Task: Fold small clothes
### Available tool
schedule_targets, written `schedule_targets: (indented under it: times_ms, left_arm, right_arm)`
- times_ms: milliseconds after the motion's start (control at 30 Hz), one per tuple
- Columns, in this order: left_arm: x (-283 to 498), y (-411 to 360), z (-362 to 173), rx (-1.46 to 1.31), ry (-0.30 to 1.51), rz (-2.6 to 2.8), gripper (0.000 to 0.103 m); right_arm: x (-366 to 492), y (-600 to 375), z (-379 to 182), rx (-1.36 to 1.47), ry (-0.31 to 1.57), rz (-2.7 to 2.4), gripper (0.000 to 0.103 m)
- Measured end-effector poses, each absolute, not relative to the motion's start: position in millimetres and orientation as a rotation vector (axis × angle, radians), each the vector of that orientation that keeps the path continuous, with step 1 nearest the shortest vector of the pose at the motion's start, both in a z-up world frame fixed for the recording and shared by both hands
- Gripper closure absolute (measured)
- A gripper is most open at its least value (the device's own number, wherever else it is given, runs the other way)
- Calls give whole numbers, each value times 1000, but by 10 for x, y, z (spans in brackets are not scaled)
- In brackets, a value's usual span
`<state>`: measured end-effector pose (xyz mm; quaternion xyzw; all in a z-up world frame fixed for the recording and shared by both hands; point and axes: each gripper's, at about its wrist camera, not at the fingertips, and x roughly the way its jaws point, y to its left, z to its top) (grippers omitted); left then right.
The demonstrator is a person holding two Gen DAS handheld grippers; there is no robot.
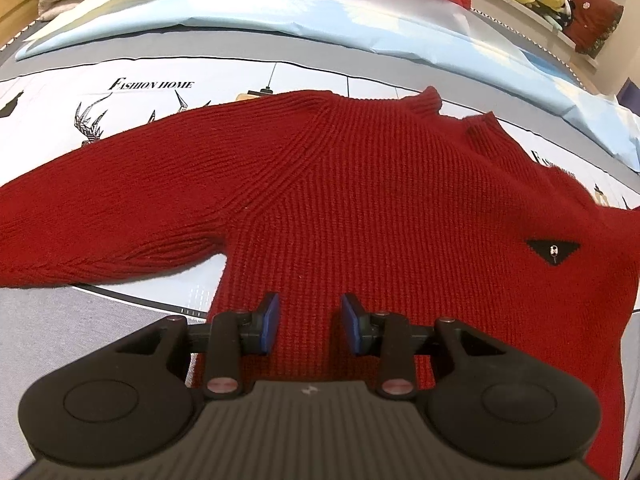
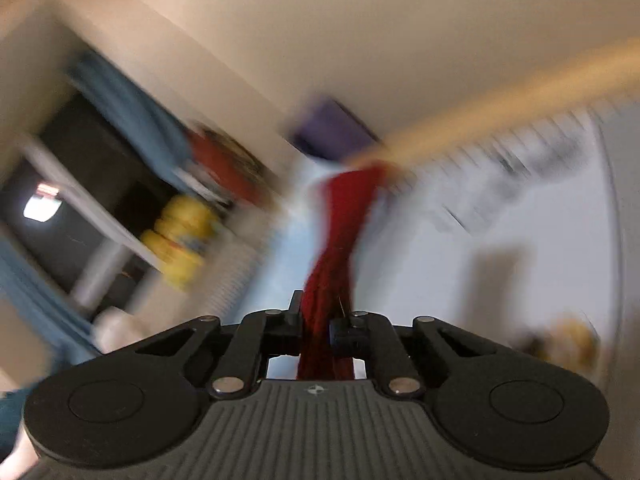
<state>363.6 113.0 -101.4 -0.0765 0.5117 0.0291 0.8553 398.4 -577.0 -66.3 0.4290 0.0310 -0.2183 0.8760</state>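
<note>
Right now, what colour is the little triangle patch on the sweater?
Black, on the red sweater; the triangle patch shows best in the left wrist view.

Ribbed red knit sweater [image 1: 360,200], smooth printed cloth bedsheet [image 1: 60,92], matt black plastic tool [image 1: 308,326]

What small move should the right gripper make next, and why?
Probably carry the pinched red fabric across over the sweater's body. The right gripper is shut on it, while the left gripper is open above the hem.

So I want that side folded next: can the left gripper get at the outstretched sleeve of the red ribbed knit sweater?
Probably yes: the left gripper hovers open over the sweater, and nothing covers the sleeve.
</note>
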Motion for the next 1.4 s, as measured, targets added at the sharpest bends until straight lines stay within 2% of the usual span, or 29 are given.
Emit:
schedule_targets:
  times_ms: [100,233,267,300,433,500,567,667,733,967,1067,1233,1367,1400]
  left_arm:
    - [3632,1119,-1006,-160,1075,58,65]
    - [3624,1106,-996,-158,1073,46,65]
    - [3624,1112,-994,-160,1072,45,65]
    - [3620,1121,-989,-164,1072,46,65]
    - [3601,1128,-991,-165,1076,29,64]
    - [3594,1135,-1044,-171,1101,24,64]
    - [3578,1159,-1106,-184,1147,29,64]
    - [3508,1169,-1000,-180,1120,30,64]
    - [3427,1158,-819,-157,1060,34,64]
    - [2818,1087,34,-129,804,4,64]
    - [2383,1107,482,-128,713,6,64]
    - [1493,945,858,-8,616,-75,64]
    - [910,852,604,35,651,-119,64]
    - [809,844,478,37,667,-118,64]
  right_arm:
    - [3961,-5789,-946,849,150,-607,92]
    - [4002,-5863,-1726,824,579,-907,85]
    - [3901,-5842,-1815,841,565,-923,88]
    - [3826,-5790,-1820,835,517,-909,86]
    - [3906,-5659,-1783,645,610,-831,79]
    - [3898,-5645,-1681,576,660,-859,78]
    - [3786,-5524,-1513,550,648,-837,75]
    - [3594,-5243,-1166,490,618,-710,75]
    - [3409,-4976,-903,451,606,-595,74]
    - [2345,-4144,46,384,589,-240,56]
    - [1818,-3878,319,361,610,-131,55]
    - [1072,-3593,358,336,650,-67,54]
    - [763,-3488,51,348,689,-69,54]
    - [751,-3462,-45,333,747,-67,54]
